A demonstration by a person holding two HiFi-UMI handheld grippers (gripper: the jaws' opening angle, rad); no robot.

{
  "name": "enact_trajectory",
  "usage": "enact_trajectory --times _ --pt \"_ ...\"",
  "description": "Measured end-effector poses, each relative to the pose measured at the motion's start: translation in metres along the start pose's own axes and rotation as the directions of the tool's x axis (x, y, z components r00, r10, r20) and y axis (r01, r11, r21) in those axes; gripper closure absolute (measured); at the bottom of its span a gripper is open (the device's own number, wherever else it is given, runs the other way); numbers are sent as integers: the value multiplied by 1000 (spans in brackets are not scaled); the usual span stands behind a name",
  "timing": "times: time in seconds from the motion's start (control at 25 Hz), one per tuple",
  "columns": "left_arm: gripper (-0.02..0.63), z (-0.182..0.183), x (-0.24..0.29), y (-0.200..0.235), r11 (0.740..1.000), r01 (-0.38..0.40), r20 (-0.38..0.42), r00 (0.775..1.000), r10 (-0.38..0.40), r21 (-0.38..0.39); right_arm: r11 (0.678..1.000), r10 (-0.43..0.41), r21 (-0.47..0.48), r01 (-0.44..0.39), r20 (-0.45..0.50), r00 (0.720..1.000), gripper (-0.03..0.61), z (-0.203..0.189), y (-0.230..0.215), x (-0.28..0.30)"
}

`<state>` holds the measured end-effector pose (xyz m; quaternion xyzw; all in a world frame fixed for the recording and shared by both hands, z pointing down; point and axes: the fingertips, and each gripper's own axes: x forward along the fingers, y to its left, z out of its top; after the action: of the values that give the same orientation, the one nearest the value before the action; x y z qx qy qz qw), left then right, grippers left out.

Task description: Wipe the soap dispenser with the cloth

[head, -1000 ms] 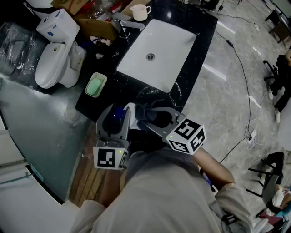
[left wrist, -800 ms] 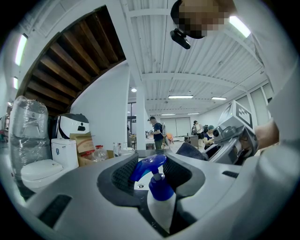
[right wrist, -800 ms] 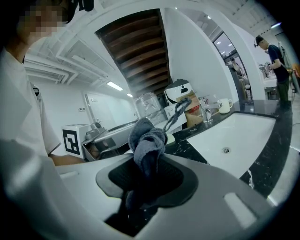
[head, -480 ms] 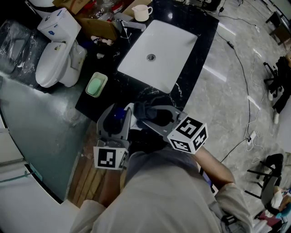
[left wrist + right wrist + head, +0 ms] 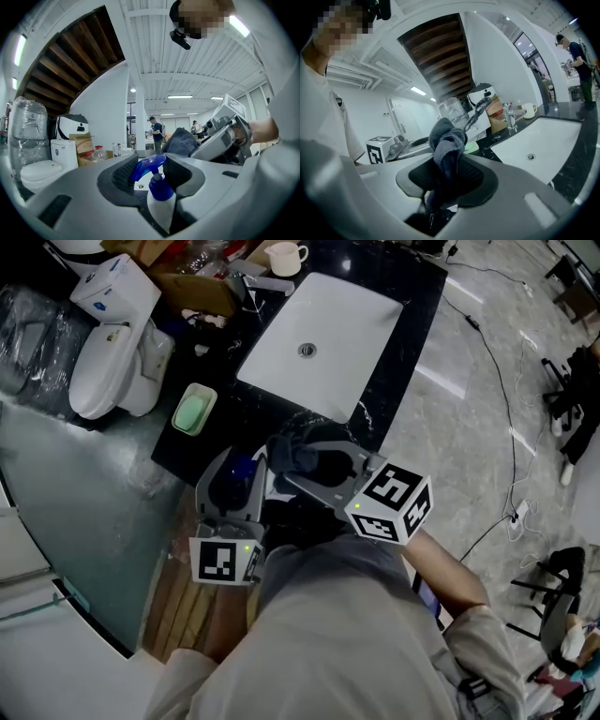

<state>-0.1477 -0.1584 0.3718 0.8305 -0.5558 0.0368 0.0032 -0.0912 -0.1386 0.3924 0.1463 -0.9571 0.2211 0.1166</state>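
Note:
The soap dispenser [image 5: 160, 202] is a white bottle with a blue pump head [image 5: 149, 167]. My left gripper [image 5: 145, 172] is shut on its neck and holds it upright. In the head view only the blue top [image 5: 241, 471] shows between the left gripper's [image 5: 234, 486] jaws, over the black counter's near edge. My right gripper [image 5: 446, 165] is shut on a dark grey-blue cloth [image 5: 447, 140], bunched above its jaws. From the head camera the cloth [image 5: 298, 450] and right gripper [image 5: 309, 461] sit just right of the bottle top; whether they touch is not visible.
A white sink basin [image 5: 328, 329] is set in the black counter [image 5: 405, 324], with a faucet [image 5: 261, 282] and a white mug [image 5: 284, 257] behind it. A green soap dish [image 5: 194, 412] lies at the counter's left. A toilet [image 5: 108, 376] stands further left. Cables [image 5: 511, 390] cross the floor.
My right gripper has lifted a little with the cloth, toward the sink in the head view. The left gripper and the bottle have stayed still.

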Motion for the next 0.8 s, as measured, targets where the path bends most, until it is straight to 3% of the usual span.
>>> enact_trajectory --times 0.8 --pt "449 -3 1 -1 1000 2 -11 1000 -2 11 996 50 -73 -44 83 995 463 31 13 -5"
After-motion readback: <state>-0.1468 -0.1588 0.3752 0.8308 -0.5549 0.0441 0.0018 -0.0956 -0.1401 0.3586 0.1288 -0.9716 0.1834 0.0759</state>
